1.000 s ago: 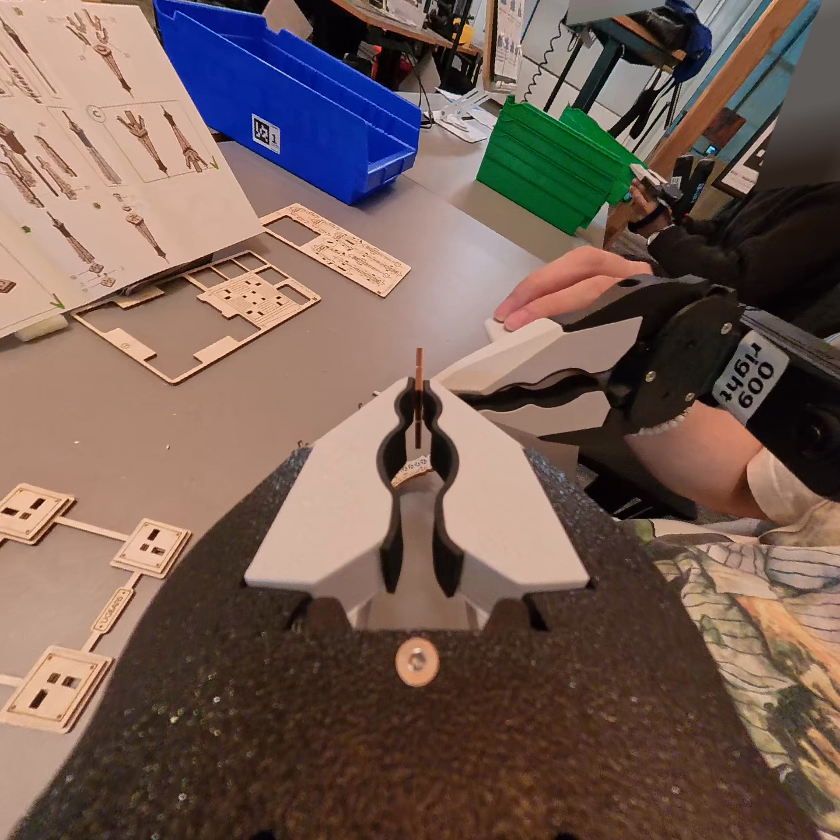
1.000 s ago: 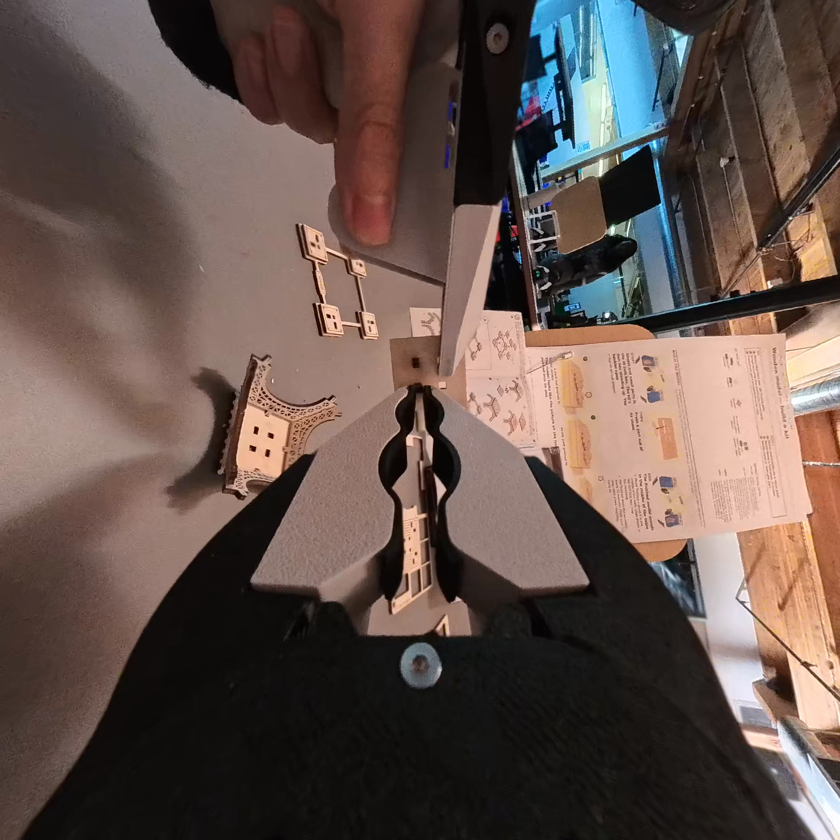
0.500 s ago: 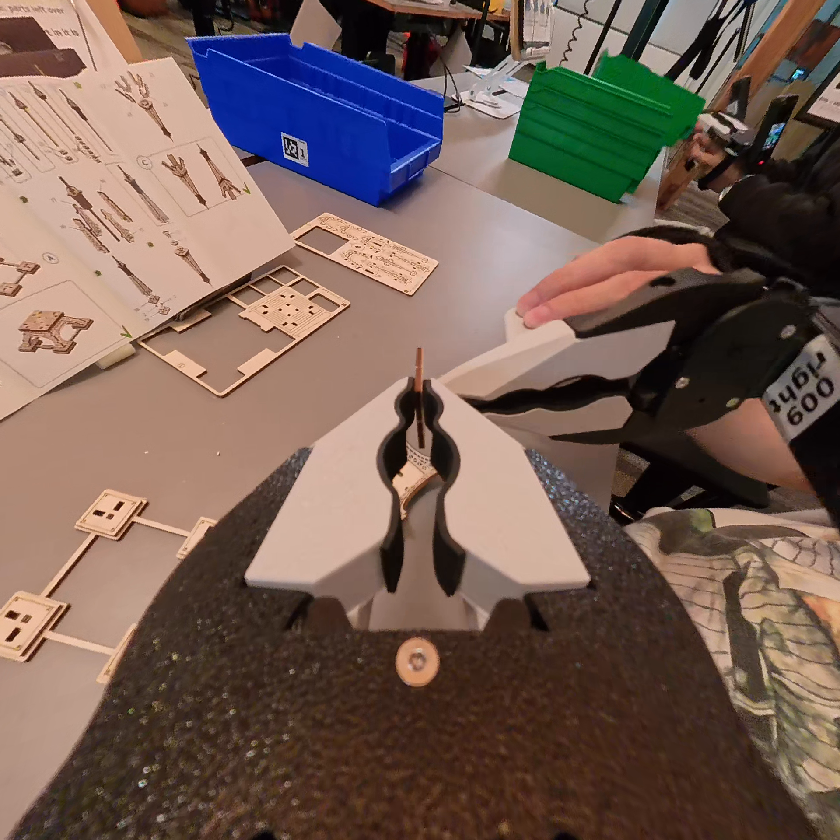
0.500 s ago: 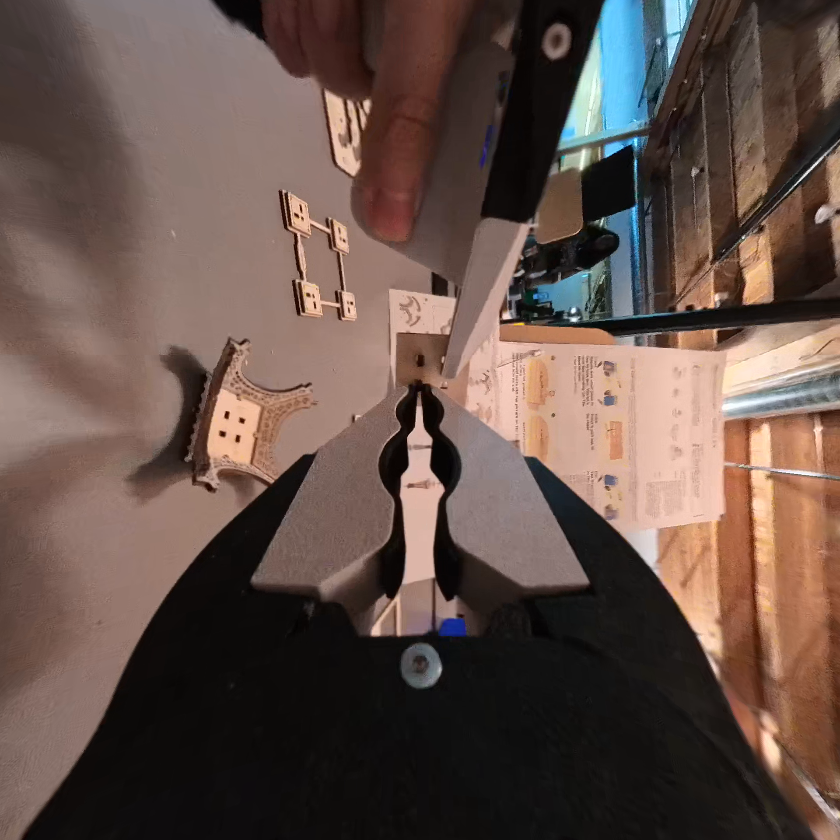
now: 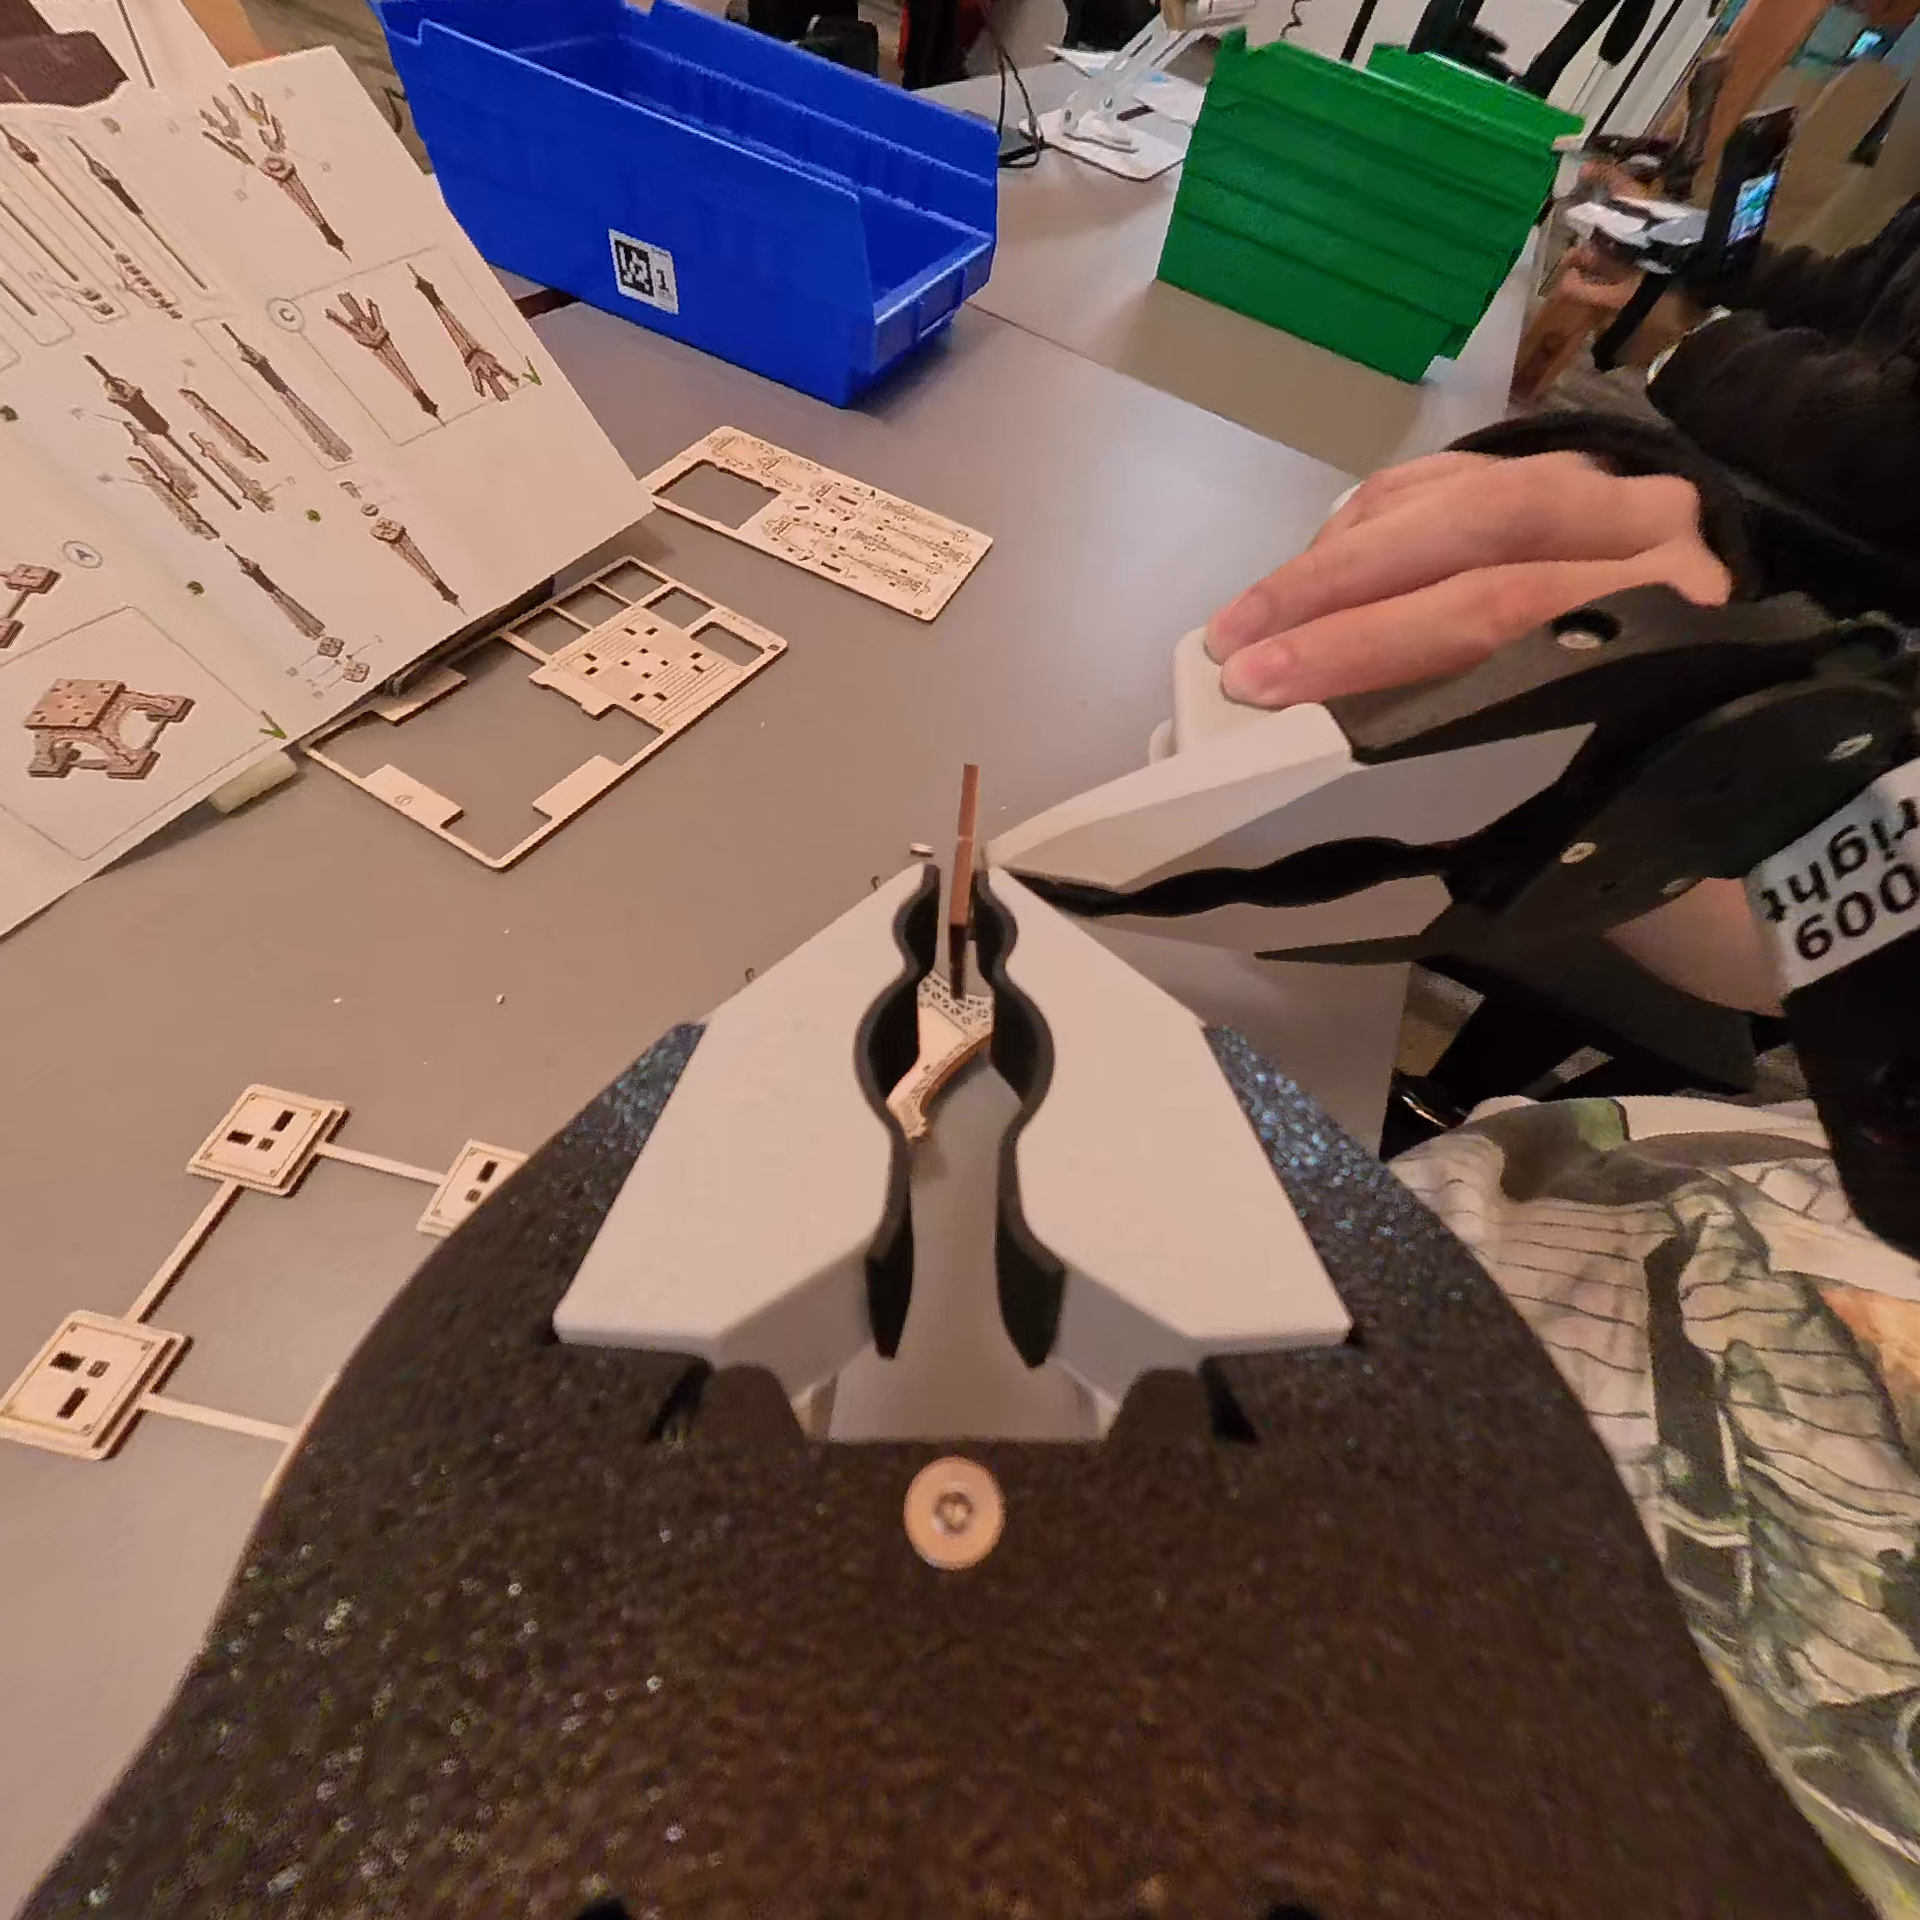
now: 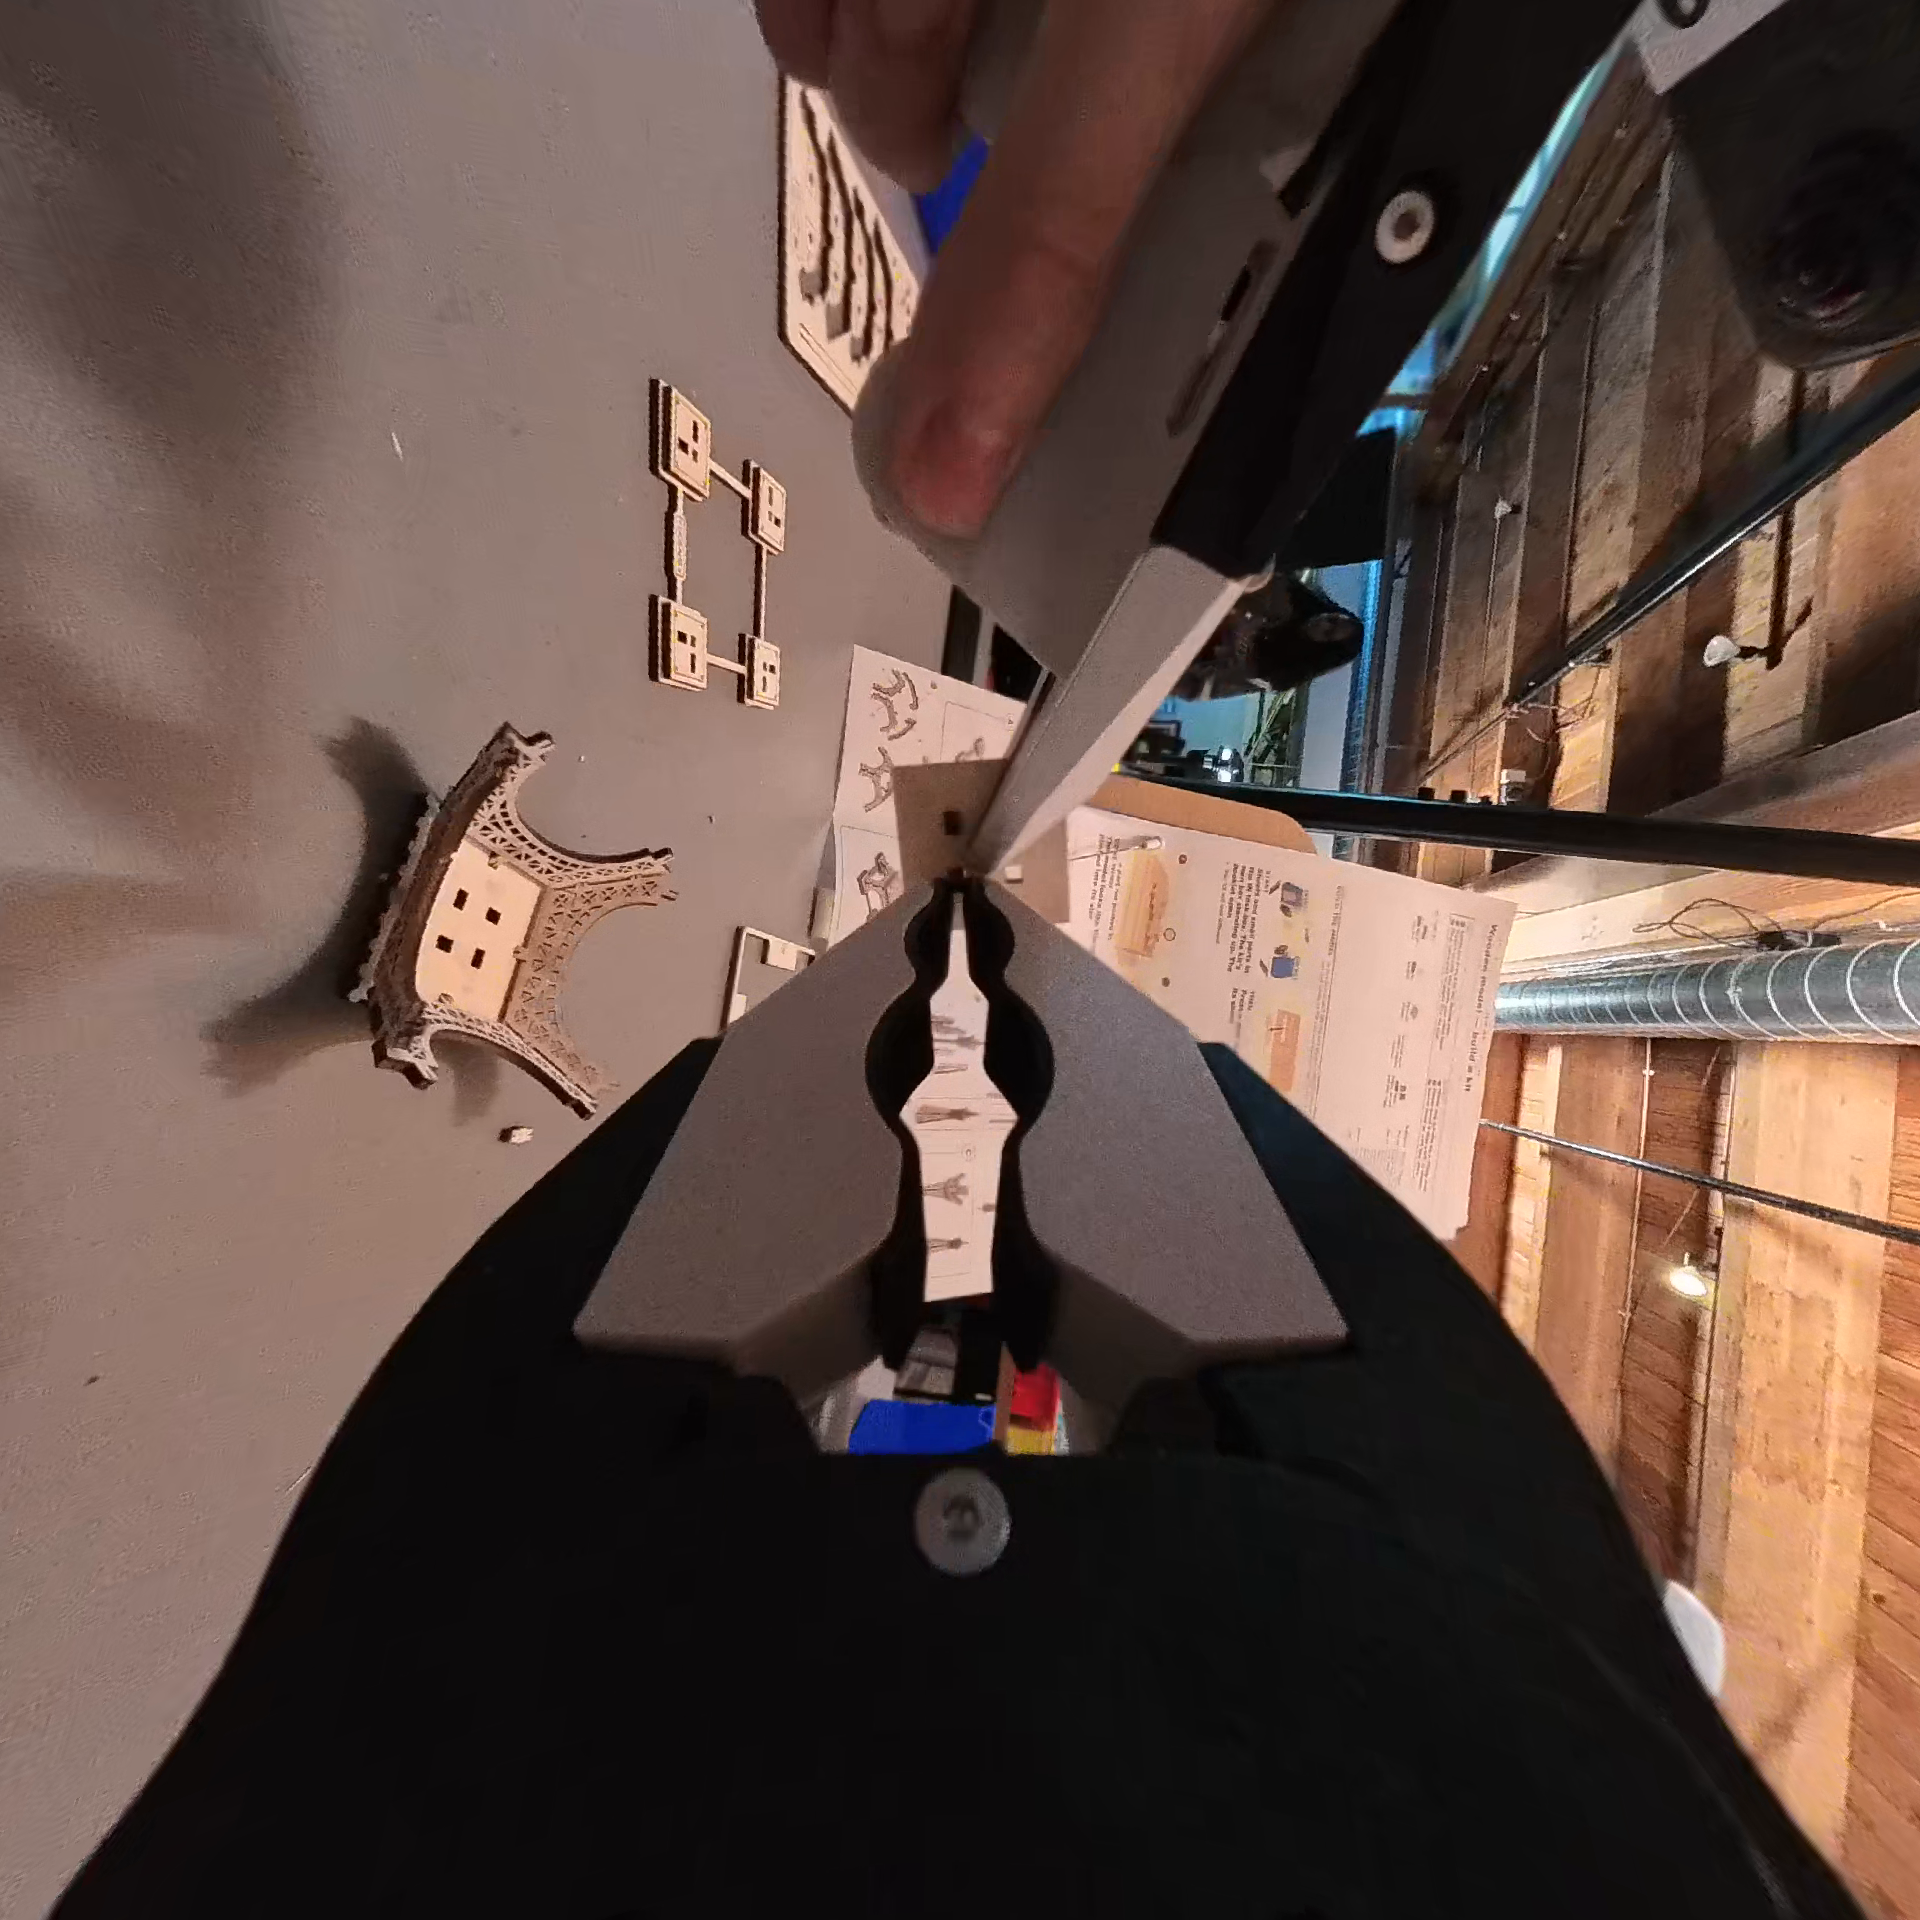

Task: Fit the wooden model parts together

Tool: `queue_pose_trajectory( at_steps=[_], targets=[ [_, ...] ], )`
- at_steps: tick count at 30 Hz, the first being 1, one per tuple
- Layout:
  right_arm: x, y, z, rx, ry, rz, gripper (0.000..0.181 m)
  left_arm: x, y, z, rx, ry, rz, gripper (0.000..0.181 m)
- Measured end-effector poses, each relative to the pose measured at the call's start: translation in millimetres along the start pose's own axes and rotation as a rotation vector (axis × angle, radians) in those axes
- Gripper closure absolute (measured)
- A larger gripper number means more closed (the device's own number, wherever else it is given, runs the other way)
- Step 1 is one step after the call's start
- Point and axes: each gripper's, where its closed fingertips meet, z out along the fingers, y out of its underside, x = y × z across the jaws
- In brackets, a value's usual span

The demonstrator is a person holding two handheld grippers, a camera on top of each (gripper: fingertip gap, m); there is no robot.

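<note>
Between the left tongs (image 5: 961,883) sits a thin wood panel (image 5: 966,831), clamped upright so its slot faces right tongs (image 6: 961,883) (shut, prob. empty).

A grey table (image 5: 1091,468) carries a blue bin (image 5: 727,187) and green bins (image 5: 1340,218); wooden walls (image 6: 1714,1351) behind.

Two handheld grippers, grey jaws on black bodies

Left gripper (image 5: 958,894): speckled black shell, silver screw (image 5: 954,1510); right gripper (image 5: 1003,857): white label band; black sleeve (image 5: 1808,436) at 2 o'clock.
</note>
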Motion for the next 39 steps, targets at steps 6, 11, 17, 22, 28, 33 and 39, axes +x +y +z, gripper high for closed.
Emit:
queue_pose_trajectory(
  at_steps=[6,11,17,22,28,33,39],
  targets=[
    [5.8,0.9,-1.0,-0.005,0.025,-0.015,0.181,1.0,-6.4,-1.6,0.028,-0.014,0.026,0.181],
    [5.4,6.1,0.5,-0.011,-0.015,0.099,0.180,-0.9,-5.5,1.7,0.015,-0.028,0.030,0.180],
    [8.5,5.3,0.9,-0.034,0.052,-0.031,0.181,-2.0,-10.4,-0.5,0.058,0.002,-0.025,0.181],
    [1.0,10.1,2.3,-0.001,-0.020,0.020,0.180,-2.7,-4.0,5.4,0.053,0.035,-0.072,0.180],
    [2.3,7.6,1.7,-0.024,0.019,-0.078,0.181,-2.6,-6.2,4.4,0.052,0.034,-0.062,0.180],
    [8.5,9.7,0.2,0.027,-0.052,0.080,0.180,-0.6,-12.1,2.8,0.069,0.026,-0.039,0.180],
    [5.8,11.0,6.0,-0.043,-0.014,-0.103,0.181,-6.2,-11.1,4.8,0.078,-0.005,-0.037,0.180]
  ],
)
